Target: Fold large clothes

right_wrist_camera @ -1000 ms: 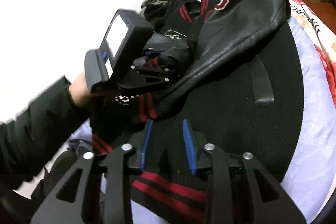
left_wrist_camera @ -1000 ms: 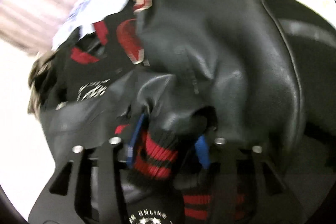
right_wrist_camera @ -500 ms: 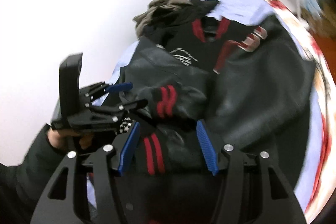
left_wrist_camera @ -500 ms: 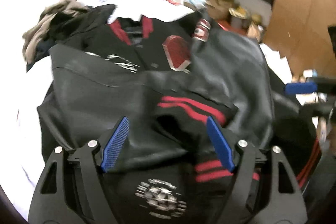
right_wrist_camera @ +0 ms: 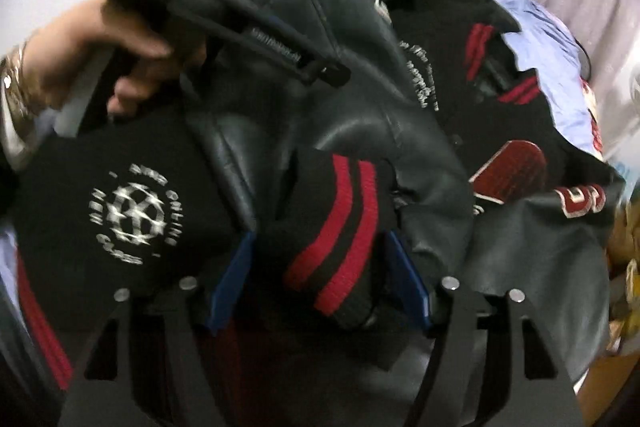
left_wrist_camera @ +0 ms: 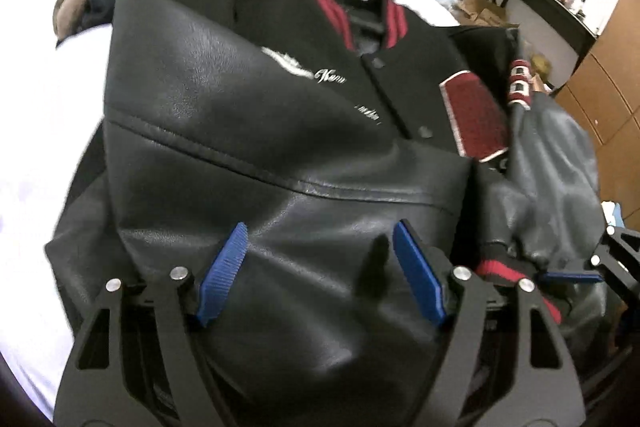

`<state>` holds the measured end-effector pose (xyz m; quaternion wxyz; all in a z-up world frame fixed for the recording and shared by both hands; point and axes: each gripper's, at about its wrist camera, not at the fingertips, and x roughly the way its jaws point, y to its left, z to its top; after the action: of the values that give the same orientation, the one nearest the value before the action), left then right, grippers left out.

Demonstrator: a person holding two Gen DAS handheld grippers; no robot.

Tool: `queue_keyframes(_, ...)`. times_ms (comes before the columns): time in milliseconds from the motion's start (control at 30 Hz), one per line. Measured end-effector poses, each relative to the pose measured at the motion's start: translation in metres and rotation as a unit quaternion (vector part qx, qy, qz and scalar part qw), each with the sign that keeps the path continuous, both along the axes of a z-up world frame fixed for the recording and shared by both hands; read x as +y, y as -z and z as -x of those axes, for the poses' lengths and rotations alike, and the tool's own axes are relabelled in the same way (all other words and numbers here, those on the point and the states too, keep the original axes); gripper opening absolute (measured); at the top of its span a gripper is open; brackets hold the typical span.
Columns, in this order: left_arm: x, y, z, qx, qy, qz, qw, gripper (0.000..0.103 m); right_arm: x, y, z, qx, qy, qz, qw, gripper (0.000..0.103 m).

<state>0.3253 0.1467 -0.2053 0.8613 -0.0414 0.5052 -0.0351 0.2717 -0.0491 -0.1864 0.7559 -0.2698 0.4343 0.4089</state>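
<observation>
In the left wrist view the left gripper [left_wrist_camera: 320, 267] hangs over the black jacket [left_wrist_camera: 256, 131] on the bed [left_wrist_camera: 28, 131]; its jaws, which clamped the striped cuff a second ago, are released and grasp nothing, and the sleeve [left_wrist_camera: 280, 187] now lies folded across the chest. In the right wrist view the right gripper [right_wrist_camera: 320, 279] has just been opening, with the cuff [right_wrist_camera: 340, 227] loose between its pads, so I judge the sleeve fold finished.

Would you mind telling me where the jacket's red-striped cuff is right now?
In the right wrist view, the red-striped cuff lies low and central between the right gripper's open jaws, beside the round white logo.
</observation>
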Motion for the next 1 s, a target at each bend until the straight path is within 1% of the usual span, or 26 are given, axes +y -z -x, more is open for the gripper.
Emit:
queue_keyframes(67, 0.002, 0.011, -0.004, 0.005, 0.002, -0.004, 1.0000, 0.072, 0.002, 0.003, -0.006, 0.018, 0.000, 0.000, 1.000, 0.062)
queue_keyframes(133, 0.005, 0.019, -0.006, 0.009, -0.001, -0.012, 0.9999, 0.069, 0.006, 0.001, -0.011, 0.030, 0.006, -0.002, 1.000, 0.045)
queue_keyframes(167, 0.006, 0.021, -0.006, 0.007, -0.004, -0.012, 0.9999, 0.068, 0.006, -0.002, -0.013, 0.043, 0.012, -0.012, 0.999, 0.039)
queue_keyframes(200, 0.007, 0.020, -0.007, 0.005, -0.005, -0.009, 0.9999, 0.068, 0.003, -0.008, -0.016, 0.052, 0.023, -0.030, 0.998, 0.031)
queue_keyframes(233, 0.008, 0.020, -0.005, 0.004, -0.006, -0.006, 1.0000, 0.068, -0.001, -0.015, -0.017, 0.058, 0.036, -0.048, 0.997, 0.027)
queue_keyframes(267, 0.010, 0.018, -0.005, 0.002, -0.008, -0.003, 1.0000, 0.066, -0.006, -0.021, -0.018, 0.067, 0.052, -0.064, 0.994, 0.026)
queue_keyframes(367, 0.016, 0.013, -0.002, -0.003, -0.017, 0.004, 0.9998, 0.062, -0.032, -0.040, -0.023, 0.099, 0.114, -0.130, 0.980, 0.023)
queue_keyframes(400, 0.017, 0.011, 0.000, -0.005, -0.017, 0.003, 0.9998, 0.062, -0.043, -0.045, -0.023, 0.107, 0.132, -0.150, 0.974, 0.022)
queue_keyframes(467, 0.017, 0.006, 0.001, -0.012, -0.020, -0.010, 0.9997, 0.062, -0.070, -0.054, -0.020, 0.128, 0.174, -0.194, 0.957, 0.020)
queue_keyframes(500, 0.017, 0.004, 0.001, -0.015, -0.021, -0.014, 0.9996, 0.062, -0.088, -0.056, -0.019, 0.145, 0.200, -0.220, 0.944, 0.020)
queue_keyframes(533, 0.018, 0.000, 0.002, -0.020, -0.025, -0.018, 0.9993, 0.062, -0.102, -0.055, -0.018, 0.155, 0.217, -0.238, 0.934, 0.019)
queue_keyframes(567, 0.019, -0.002, 0.003, -0.023, -0.029, -0.019, 0.9991, 0.062, -0.119, -0.054, -0.017, 0.167, 0.240, -0.257, 0.921, 0.019)
queue_keyframes(600, 0.021, -0.003, 0.001, -0.026, -0.031, -0.017, 0.9991, 0.062, -0.136, -0.053, -0.013, 0.178, 0.262, -0.274, 0.908, 0.019)
queue_keyframes(633, 0.022, -0.005, 0.001, -0.029, -0.032, -0.014, 0.9990, 0.062, -0.148, -0.050, -0.013, 0.185, 0.279, -0.284, 0.899, 0.018)
queue_keyframes(667, 0.022, -0.006, 0.002, -0.031, -0.034, -0.014, 0.9988, 0.062, -0.162, -0.046, -0.012, 0.192, 0.301, -0.295, 0.886, 0.018)
queue_keyframes(700, 0.023, -0.007, 0.002, -0.033, -0.035, -0.015, 0.9987, 0.062, -0.183, -0.039, -0.011, 0.204, 0.331, -0.312, 0.867, 0.013)
queue_keyframes(767, 0.022, -0.009, 0.003, -0.038, -0.035, -0.019, 0.9985, 0.062, -0.210, -0.026, -0.012, 0.223, 0.369, -0.337, 0.837, 0.012)
queue_keyframes(833, 0.021, -0.009, 0.002, -0.041, -0.037, -0.024, 0.9982, 0.062, -0.236, -0.011, -0.013, 0.231, 0.407, -0.343, 0.814, 0.008)
queue_keyframes(900, 0.021, -0.009, 0.001, -0.045, -0.040, -0.027, 0.9978, 0.061, -0.247, 0.004, -0.020, 0.231, 0.428, -0.328, 0.810, 0.008)
queue_keyframes(933, 0.022, -0.009, 0.000, -0.046, -0.044, -0.029, 0.9976, 0.058, -0.252, 0.009, -0.022, 0.231, 0.431, -0.318, 0.812, 0.008)
queue_keyframes(967, 0.023, -0.008, 0.000, -0.047, -0.046, -0.030, 0.9974, 0.054, -0.255, 0.010, -0.023, 0.224, 0.429, -0.310, 0.818, 0.009)
queue_keyframes(1000, 0.024, -0.007, -0.001, -0.047, -0.049, -0.031, 0.9972, 0.053, -0.255, 0.008, -0.024, 0.215, 0.426, -0.304, 0.825, 0.012)
